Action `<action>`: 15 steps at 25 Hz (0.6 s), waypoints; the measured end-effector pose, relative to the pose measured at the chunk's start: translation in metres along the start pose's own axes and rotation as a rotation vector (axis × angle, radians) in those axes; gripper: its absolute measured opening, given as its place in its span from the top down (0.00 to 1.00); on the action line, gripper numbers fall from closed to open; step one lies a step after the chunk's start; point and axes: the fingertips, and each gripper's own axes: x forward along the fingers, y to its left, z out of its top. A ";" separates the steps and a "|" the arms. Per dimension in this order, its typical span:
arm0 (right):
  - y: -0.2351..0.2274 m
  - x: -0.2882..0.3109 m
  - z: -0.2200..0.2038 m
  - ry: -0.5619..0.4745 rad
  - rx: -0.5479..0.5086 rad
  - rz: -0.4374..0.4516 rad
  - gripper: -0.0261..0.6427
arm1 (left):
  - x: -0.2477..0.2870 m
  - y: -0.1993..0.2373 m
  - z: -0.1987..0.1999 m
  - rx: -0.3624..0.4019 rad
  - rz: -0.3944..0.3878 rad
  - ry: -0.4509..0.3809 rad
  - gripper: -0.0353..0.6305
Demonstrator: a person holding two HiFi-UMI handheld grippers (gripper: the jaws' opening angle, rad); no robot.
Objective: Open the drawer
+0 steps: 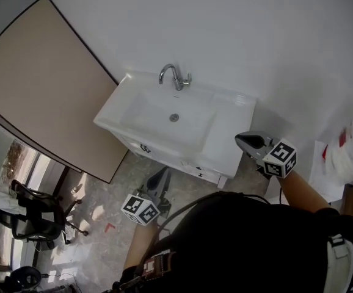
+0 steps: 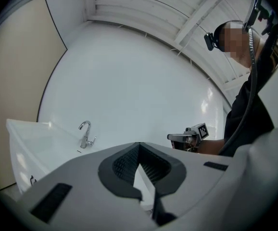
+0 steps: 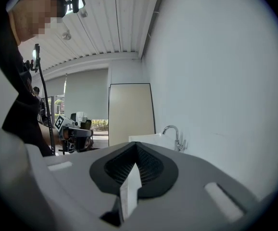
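Note:
A white vanity holds a sink with a chrome tap. Its front carries a shut drawer with a dark handle, and a second small handle sits further right. My left gripper hovers in front of the vanity, below the drawer front, shut and empty. My right gripper is off the vanity's right corner, jaws together and empty. In the left gripper view the jaws point past the tap at the wall. The right gripper view shows closed jaws and the tap.
A large beige panel leans along the wall left of the vanity. A black office chair stands on the floor at lower left. White bags and papers lie at the right edge. A white wall rises behind the sink.

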 end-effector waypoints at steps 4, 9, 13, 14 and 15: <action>-0.037 -0.028 -0.005 0.006 -0.031 0.109 0.96 | 0.030 -0.037 -0.020 -0.018 0.105 -0.025 0.96; -0.080 -0.049 -0.024 0.021 -0.017 0.207 0.96 | 0.066 -0.072 -0.043 -0.026 0.204 -0.035 0.96; -0.076 -0.045 -0.048 0.048 0.022 0.303 0.96 | 0.056 -0.088 -0.056 -0.029 0.289 -0.014 0.96; -0.073 -0.040 -0.053 0.052 0.028 0.328 0.96 | 0.052 -0.088 -0.059 -0.031 0.313 -0.010 0.96; -0.070 -0.034 -0.058 0.058 0.033 0.350 0.96 | 0.047 -0.087 -0.062 -0.034 0.335 -0.009 0.96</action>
